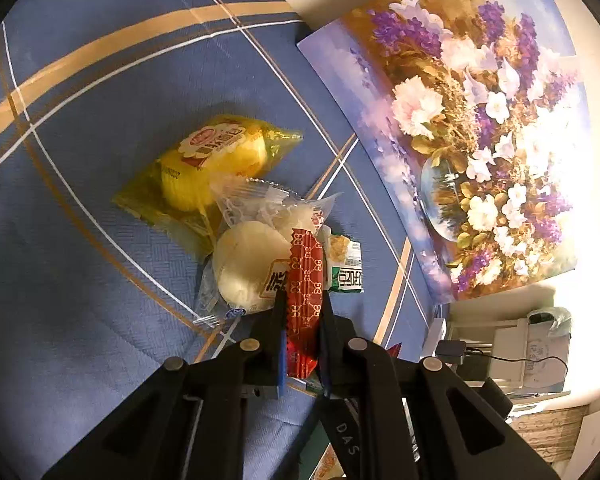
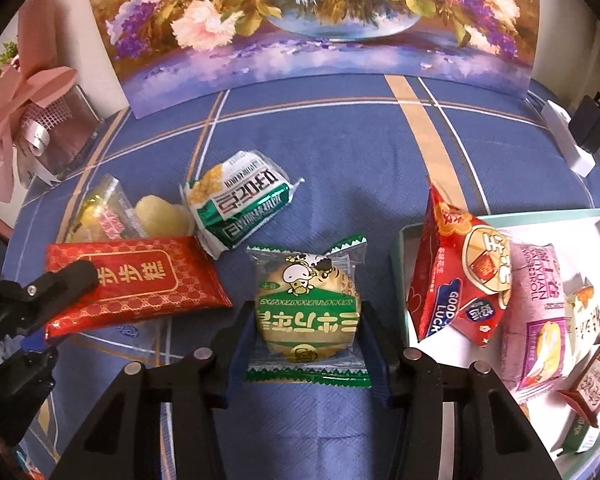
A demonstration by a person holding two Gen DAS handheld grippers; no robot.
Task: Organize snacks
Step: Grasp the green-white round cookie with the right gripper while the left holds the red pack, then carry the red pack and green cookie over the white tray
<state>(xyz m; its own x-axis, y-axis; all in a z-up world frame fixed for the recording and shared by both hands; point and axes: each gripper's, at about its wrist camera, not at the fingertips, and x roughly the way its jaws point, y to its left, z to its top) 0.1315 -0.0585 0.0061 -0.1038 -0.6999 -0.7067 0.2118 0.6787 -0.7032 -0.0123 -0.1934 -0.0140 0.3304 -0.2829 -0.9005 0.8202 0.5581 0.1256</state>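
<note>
Left gripper (image 1: 303, 300) is clamped on the red packet (image 1: 305, 280); right gripper (image 2: 306, 316) pinches the green cookie pack (image 2: 306, 316) beside the box (image 2: 404, 240).

The left gripper (image 1: 303, 304) points slantwise down, its jaws clamped on a red packet (image 1: 305, 280). The right gripper (image 2: 306, 320) points steeply down, jaws pressing both sides of a green biscuit pack (image 2: 306, 312).

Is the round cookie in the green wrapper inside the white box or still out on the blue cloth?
Out. The cookie packet lies on the blue cloth, left of the white box, between the right gripper's jaws.
</note>
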